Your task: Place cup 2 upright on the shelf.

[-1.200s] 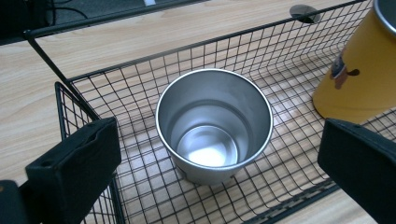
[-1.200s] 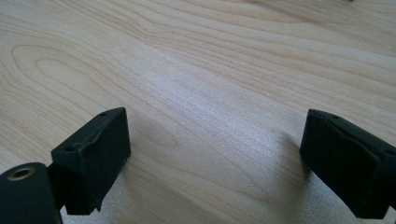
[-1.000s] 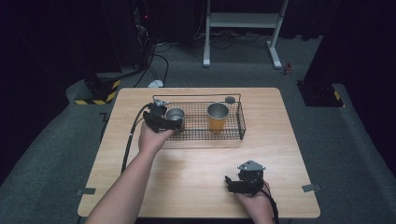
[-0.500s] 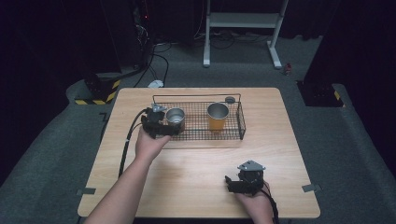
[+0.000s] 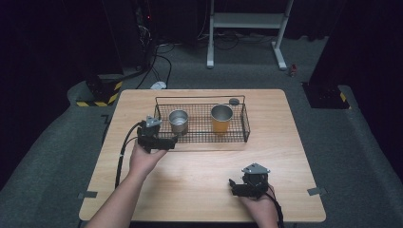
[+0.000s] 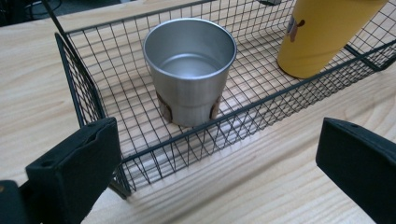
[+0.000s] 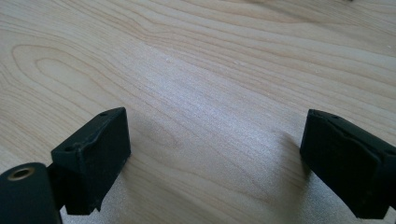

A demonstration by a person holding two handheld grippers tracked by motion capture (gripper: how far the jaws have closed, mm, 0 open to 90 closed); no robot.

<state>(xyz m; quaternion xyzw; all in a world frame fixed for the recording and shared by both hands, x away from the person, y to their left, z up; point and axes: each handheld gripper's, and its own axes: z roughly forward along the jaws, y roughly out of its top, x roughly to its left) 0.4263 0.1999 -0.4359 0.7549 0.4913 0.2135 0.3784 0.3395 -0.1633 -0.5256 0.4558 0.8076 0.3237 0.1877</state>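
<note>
A black wire basket (image 5: pixel 240 135) (image 6: pixel 88 98) stands at the back middle of the wooden table. Inside it a steel cup (image 5: pixel 178 120) (image 6: pixel 189 70) stands upright at the left, and a yellow cup (image 5: pixel 221 118) (image 6: pixel 322 35) stands to its right. My left gripper (image 5: pixel 172 141) (image 6: pixel 215 172) is open just outside the basket's front left corner, jaws wide apart, nothing between them. Near the table's front edge, my right gripper (image 5: pixel 233 186) (image 7: pixel 217 163) rests open over bare wood.
A small dark round thing (image 5: pixel 234 101) lies behind the basket's back rim. Beyond the table stand a white metal frame (image 5: pixel 247 21), cables on the grey floor and a yellow-black striped block (image 5: pixel 95 97).
My left gripper has drawn back from the steel cup, out of the basket toward the table's front left. The cup stays standing in the basket. The right gripper has not moved.
</note>
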